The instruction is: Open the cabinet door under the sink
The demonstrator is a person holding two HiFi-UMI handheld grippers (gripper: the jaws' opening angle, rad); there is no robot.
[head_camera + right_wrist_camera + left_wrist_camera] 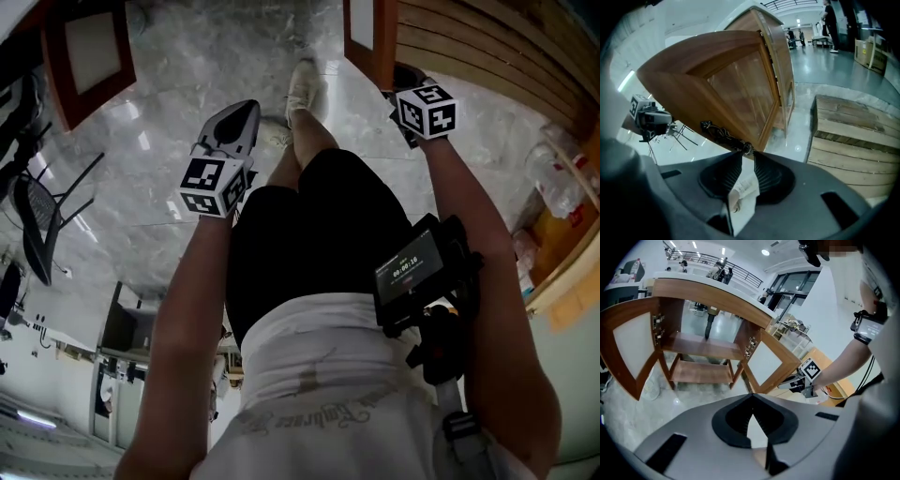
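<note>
The right-hand door [736,89] of the cabinet stands swung wide, and the right gripper [747,157] is at its dark scrolled handle [724,133]. The jaws are drawn narrow, with the handle's near end sitting between the tips and apparently pinched. Only the right gripper view shows that contact. From the head view you get just the marker cube of the right gripper [412,117], close beside the door's edge [370,37].

The left gripper view shows the whole cabinet. There's the same door [771,364] angled out on the right and the left-hand door [628,348] open too (both wings spread). Between them are two bare wooden shelves [701,357] under the curved counter. The right gripper [787,384] shows here too, at that door's outer edge.

The left gripper [751,414] has its tips together and nothing between them. It's held up well apart from the cabinet, above the marble floor [169,216]. Wooden slats [853,140] lie near, to the right. A black chair [37,216] sits far left.
</note>
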